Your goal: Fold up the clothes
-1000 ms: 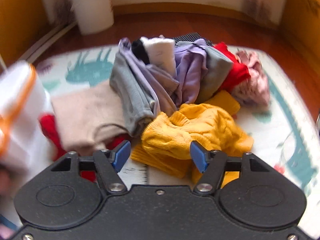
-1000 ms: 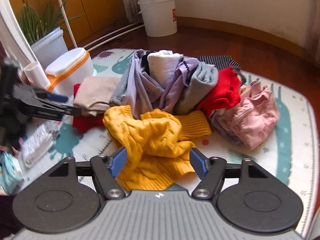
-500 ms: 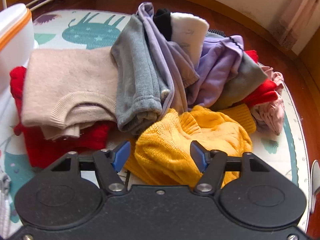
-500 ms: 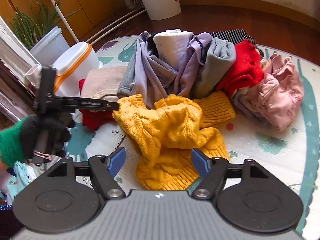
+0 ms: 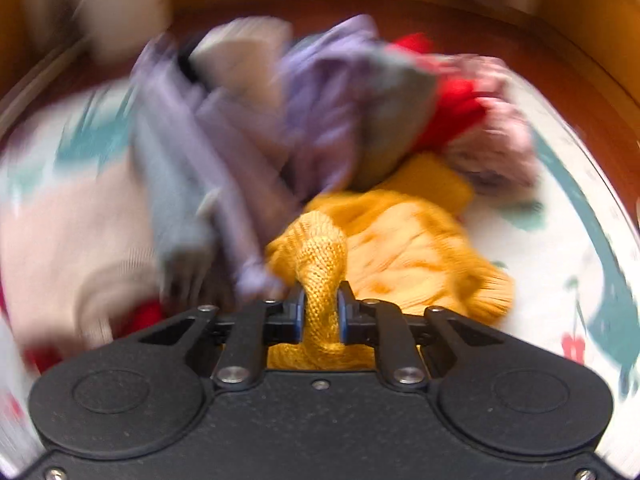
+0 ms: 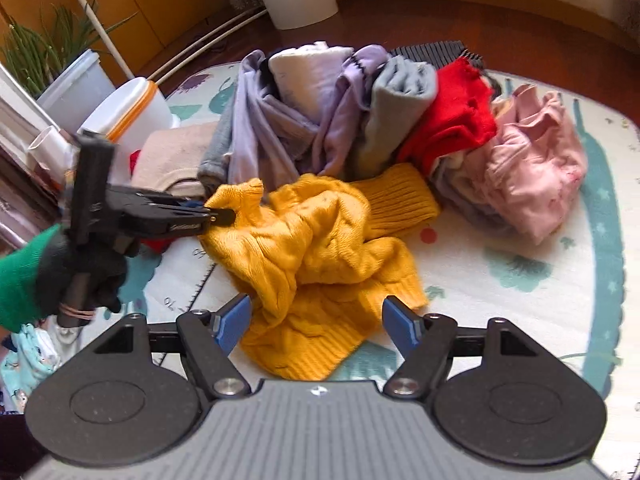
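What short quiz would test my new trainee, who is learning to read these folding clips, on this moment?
1. True or false: the left hand-held gripper is shut on the yellow sweater.
2. Are the right hand-held gripper's jaws open or shut?
3. Which garment lies between the grey garment and the pink garment: A white, B red, C beige?

Key: 1 true. 2 open, holding nothing. 3 B, the red garment.
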Motion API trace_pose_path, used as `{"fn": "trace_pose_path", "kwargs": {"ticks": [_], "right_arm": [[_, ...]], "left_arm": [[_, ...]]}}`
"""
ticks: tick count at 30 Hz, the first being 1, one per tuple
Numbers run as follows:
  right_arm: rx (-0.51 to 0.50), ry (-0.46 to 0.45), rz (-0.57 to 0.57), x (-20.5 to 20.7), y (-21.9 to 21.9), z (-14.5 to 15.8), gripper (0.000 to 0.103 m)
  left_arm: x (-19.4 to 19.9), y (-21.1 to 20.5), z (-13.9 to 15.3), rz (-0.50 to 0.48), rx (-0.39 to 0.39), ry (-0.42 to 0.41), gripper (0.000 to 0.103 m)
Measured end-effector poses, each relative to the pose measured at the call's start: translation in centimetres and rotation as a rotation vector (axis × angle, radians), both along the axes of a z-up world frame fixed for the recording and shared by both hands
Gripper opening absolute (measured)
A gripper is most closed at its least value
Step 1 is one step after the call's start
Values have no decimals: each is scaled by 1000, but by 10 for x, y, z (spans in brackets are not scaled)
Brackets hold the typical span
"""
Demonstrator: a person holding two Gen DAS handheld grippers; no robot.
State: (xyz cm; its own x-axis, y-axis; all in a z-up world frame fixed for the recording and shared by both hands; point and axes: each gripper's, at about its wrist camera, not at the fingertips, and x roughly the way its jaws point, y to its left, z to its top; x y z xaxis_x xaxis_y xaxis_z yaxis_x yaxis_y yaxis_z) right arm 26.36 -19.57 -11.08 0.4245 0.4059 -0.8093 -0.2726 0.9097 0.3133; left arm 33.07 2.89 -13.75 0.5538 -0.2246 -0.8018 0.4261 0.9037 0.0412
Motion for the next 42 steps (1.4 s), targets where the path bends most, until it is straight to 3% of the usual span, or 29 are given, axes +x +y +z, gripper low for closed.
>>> {"fn": "trace_pose_path", "kwargs": {"ticks": [3,8,11,12,16,20,25,28,33,37,39,42], "right_arm": [[-26,-14,-8,-3,-12,6,72],[-49,-46,-31,-14,-49,20,71],[-55,-42,-39,-26,-76,23,72],[-66,-32,-37,-30,-83,20,72],[-124,-23,17,-48,-99,14,71],[-225,-75,180,-68,-89,11,69],[-423,-220,612,-119,-33,-6,68],[-473,-249,744,-145,-1,-29,69],[-549,-325,825,-169,39,-62,69],[-592,-313,840,-169,53,-83,67],[-600,-295,824,-164,54,-91,59],[-561,-248,769,-149,51,-92,31]], "left_arm": [[-22,-35,47,-166,-3,-118,12],[-110,-92,98,-663,89,-269,11],[-164,-101,90,-879,205,-257,10],[-177,-99,81,-909,249,-254,10],[-207,-81,43,-941,352,-209,10],[-214,-68,28,-925,365,-172,10],[-191,-57,38,-813,257,-131,10],[-182,-50,40,-760,205,-112,10],[-174,-42,40,-698,144,-86,10],[-170,-36,43,-678,110,-81,10],[-167,-34,44,-677,105,-86,10],[-163,-32,47,-668,104,-96,10]]}}
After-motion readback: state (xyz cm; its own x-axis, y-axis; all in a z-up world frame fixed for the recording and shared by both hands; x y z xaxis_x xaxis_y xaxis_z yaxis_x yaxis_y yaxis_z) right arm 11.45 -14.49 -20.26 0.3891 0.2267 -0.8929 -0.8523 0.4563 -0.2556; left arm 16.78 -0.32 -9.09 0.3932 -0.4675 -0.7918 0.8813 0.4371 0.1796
